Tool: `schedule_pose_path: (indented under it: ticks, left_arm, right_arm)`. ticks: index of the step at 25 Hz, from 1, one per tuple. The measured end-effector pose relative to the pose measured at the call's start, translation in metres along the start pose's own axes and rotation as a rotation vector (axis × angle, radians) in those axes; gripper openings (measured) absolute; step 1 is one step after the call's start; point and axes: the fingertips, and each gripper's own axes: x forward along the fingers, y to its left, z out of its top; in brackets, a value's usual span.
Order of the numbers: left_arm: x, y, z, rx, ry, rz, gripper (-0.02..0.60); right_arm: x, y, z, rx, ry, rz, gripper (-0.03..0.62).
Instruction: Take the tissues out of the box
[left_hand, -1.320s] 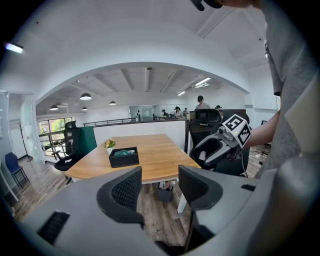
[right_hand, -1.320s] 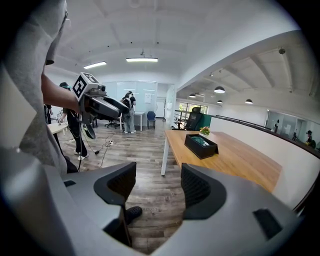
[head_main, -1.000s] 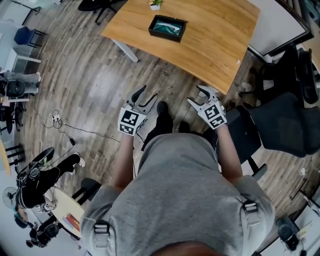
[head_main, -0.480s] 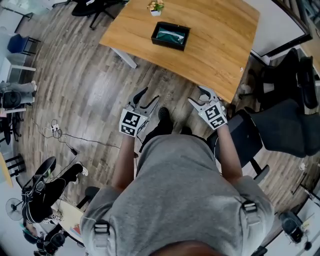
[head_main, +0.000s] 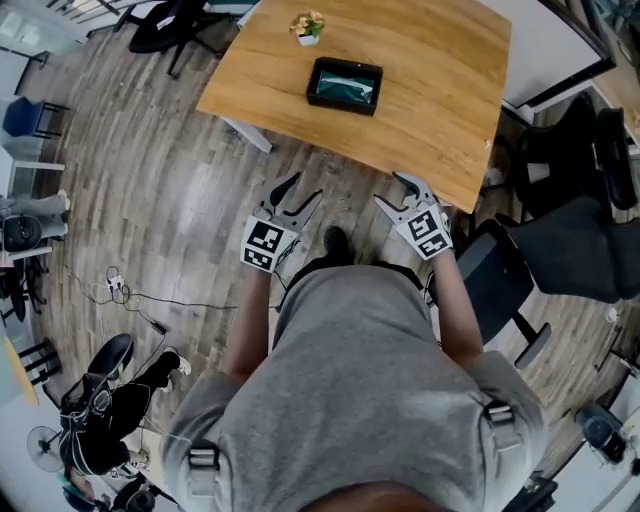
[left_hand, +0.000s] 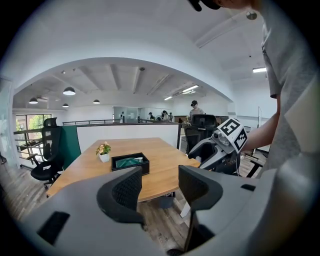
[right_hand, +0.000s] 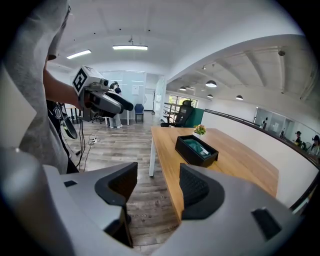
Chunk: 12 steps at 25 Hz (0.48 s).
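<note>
Grey T-shirt (head_main: 360, 380) fills the near part of the head view, worn by the person who stands on the wood-plank floor (head_main: 190, 180) short of the table. Both forearms reach forward from it.

The left gripper (head_main: 303, 188) is held out over the floor with its jaws spread. The left gripper view shows the gap plainly, with only floorboards and the table's near edge seen through it. The right gripper (head_main: 392, 190) is level with it on the right, just short of the table's near right corner. Its jaws stand apart too, with nothing between them.

Further off is the light wooden table (head_main: 440, 110). The black box (head_main: 341, 107) sits on its far half, well apart from both grippers and, seen from above, roughly on the line between them. Inside it the teal pack of tissues (head_main: 346, 84) lies below the rim, with neither gripper near it. In the left gripper view the box (left_hand: 131, 169) shows ahead, above the left jaw, with the tissues (left_hand: 129, 161) just visible over its wall. In the right gripper view the box (right_hand: 192, 156) lies ahead above the right jaw, open top towards the camera, the tissues (right_hand: 197, 146) lying in it.

Just beyond the box's far left corner stands a small potted plant (head_main: 307, 27). Black office chairs (head_main: 570, 250) stand to the right of the table.
</note>
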Motion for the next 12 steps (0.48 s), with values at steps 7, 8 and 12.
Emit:
schedule_pose_path:
  ticks: [7,8,12]
  left_arm:
    - [0.0,0.033,-0.004,0.019,0.004,-0.016,0.238]
    - [-0.001,0.036,-0.004,0.016,0.004,-0.018,0.238]
    - [-0.003,0.046,-0.005,0.015,0.002,-0.024,0.238]
  right_arm:
    - [0.024,-0.005,0.014,0.014,0.004,-0.028,0.272]
    - [0.028,-0.005,0.017,0.014,0.003,-0.03,0.272]
    - [0.038,-0.002,0.024,0.009,0.003,-0.035,0.27]
